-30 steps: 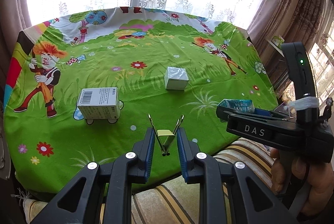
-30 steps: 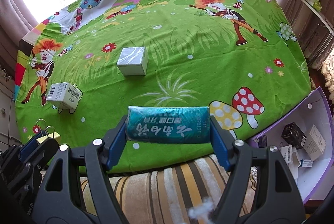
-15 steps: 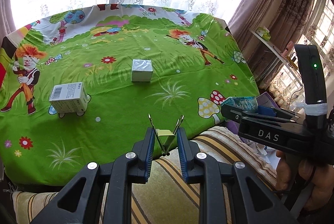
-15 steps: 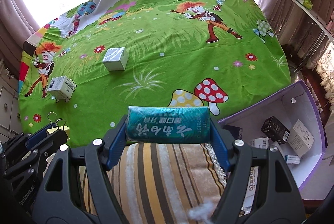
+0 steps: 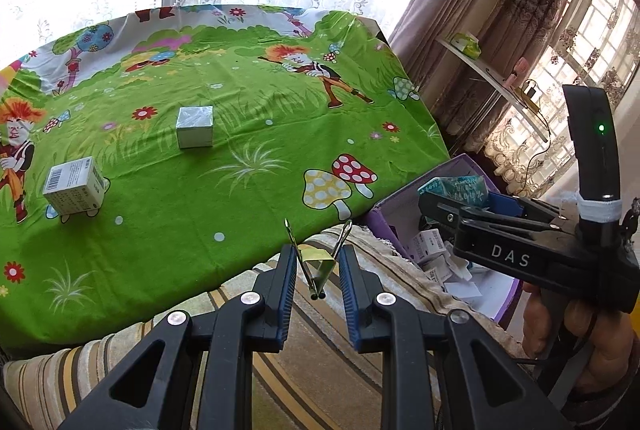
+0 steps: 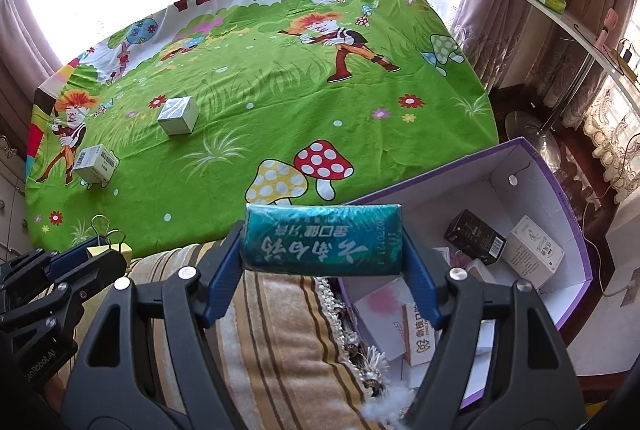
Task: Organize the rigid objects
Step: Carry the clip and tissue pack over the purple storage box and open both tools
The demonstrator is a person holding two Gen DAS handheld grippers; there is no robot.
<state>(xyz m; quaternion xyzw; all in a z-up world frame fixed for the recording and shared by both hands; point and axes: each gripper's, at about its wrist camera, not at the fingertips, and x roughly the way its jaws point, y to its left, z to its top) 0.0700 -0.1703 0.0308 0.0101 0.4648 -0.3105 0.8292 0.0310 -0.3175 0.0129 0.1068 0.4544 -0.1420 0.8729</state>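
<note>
My left gripper (image 5: 318, 266) is shut on a yellow binder clip (image 5: 318, 262), held over the striped cushion just off the table's near edge. My right gripper (image 6: 324, 248) is shut on a teal packet (image 6: 323, 244) with white lettering, hanging at the near left corner of the purple-rimmed box (image 6: 560, 185); it shows in the left wrist view as right gripper (image 5: 460, 197) above the box (image 5: 394, 197). On the green cartoon cloth (image 5: 240, 165) stand a silver cube box (image 5: 195, 126) and a white barcode carton (image 5: 74, 183).
The purple-rimmed box holds several small cartons, one black (image 6: 474, 236) and one white (image 6: 532, 250). A striped cushion (image 6: 276, 342) lies below both grippers. Curtains and a shelf (image 6: 580, 25) stand to the right, a bright window behind the table.
Both grippers have travelled rightward off the table toward the box, each still gripping its load. The box has come into view under the right gripper; the cartons on the cloth have slid left in view.
</note>
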